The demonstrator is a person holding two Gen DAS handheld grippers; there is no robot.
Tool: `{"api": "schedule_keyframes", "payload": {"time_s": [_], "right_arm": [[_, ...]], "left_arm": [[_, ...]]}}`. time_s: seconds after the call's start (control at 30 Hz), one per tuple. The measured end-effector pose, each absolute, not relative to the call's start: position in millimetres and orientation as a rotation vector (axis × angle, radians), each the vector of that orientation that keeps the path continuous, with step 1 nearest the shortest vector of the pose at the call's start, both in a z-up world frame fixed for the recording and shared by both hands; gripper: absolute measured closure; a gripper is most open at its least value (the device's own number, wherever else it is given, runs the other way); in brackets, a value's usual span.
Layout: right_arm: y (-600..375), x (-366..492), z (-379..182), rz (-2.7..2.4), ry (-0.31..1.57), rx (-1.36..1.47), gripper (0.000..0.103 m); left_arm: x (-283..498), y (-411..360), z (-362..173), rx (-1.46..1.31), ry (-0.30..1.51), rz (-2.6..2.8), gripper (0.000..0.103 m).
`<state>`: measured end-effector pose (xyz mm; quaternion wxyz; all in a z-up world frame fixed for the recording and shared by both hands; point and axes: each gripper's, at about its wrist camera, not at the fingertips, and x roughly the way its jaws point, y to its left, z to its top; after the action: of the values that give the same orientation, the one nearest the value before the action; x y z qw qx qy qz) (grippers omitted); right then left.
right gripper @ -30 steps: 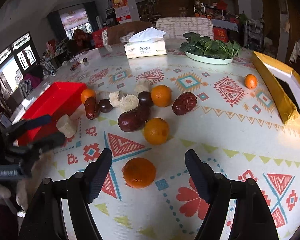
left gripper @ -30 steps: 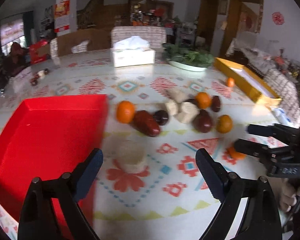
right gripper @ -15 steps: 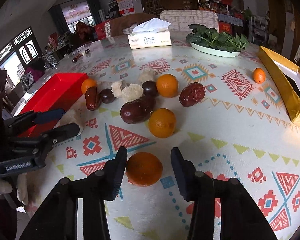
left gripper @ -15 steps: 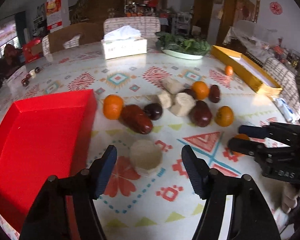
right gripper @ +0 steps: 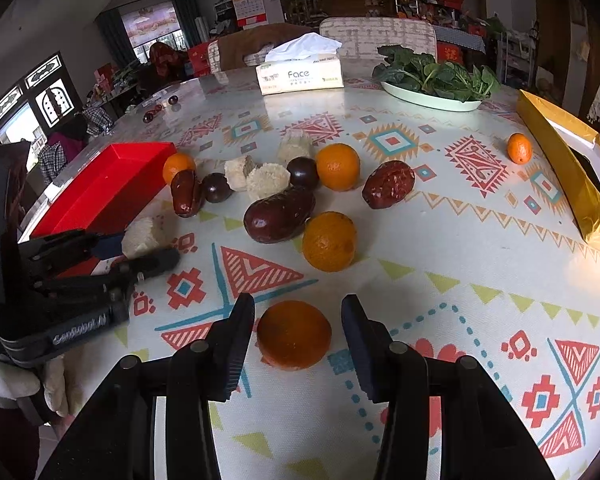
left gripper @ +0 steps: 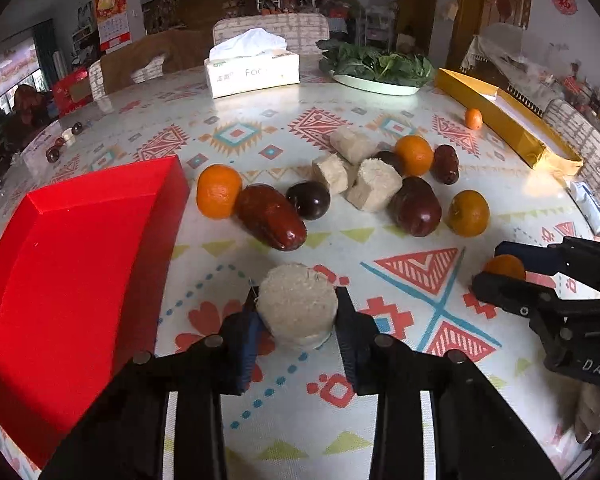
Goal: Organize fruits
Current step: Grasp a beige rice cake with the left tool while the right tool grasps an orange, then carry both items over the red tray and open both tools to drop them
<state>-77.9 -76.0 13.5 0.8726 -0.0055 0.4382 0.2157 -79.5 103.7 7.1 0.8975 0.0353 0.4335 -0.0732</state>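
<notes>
My left hand-held gripper (left gripper: 296, 316) has just been closing and now pinches the pale round chunk (left gripper: 297, 306) low in the frame, beside the red tray (left gripper: 60, 272). My right hand-held gripper (right gripper: 298, 336) stands narrowed around the orange (right gripper: 294, 334) on the tabletop (right gripper: 460, 248), small gaps showing at both pads, bottom centre.

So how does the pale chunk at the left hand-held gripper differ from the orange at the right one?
The pale chunk is cream, fibrous and flat-topped; the orange is smooth-skinned and bright. The left hand-held gripper, whose jaws have just been closing, presses the chunk on both sides; the right hand-held gripper shows small gaps beside the orange. The chunk sits close to the red tray; the orange is farther away. Both rest on the patterned tablecloth.
</notes>
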Motion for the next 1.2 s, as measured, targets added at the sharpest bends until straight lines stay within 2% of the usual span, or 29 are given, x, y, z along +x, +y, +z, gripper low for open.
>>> {"api": "schedule_keyframes", "payload": {"time_s": [0.1,0.17,0.5,0.67,0.9,1.2], "right_arm": [[-76.1,-81.4,13.1,0.447,0.917,-0.009,0.054],[-75.7,-82.9,12.7,0.445,0.921,-0.007,0.065],[-65.2,-95.8,30.0,0.442,0.895,-0.036,0.065],[-37.3,-103.8,51.4,0.509,0.854,-0.061,0.065],[36.9,-100.4,70.5,0.7,0.844,-0.059,0.065],[140.0,-97.0,61.5,0.872,0.881,-0.093,0.065]], "left_arm": [[-79.2,109.3,7.5,0.04,0.894,-0.16,0.069],[-79.9,115.5,8.4,0.006,0.888,-0.16,0.069],[-105.2,138.3,31.4,-0.081,0.797,-0.157,0.069],[-128.1,180.7,54.0,-0.149,0.723,-0.082,0.069],[-140.7,247.9,57.1,-0.186,0.702,0.126,0.069],[-139.0,307.3,44.7,-0.17,0.727,0.312,0.069]]}}
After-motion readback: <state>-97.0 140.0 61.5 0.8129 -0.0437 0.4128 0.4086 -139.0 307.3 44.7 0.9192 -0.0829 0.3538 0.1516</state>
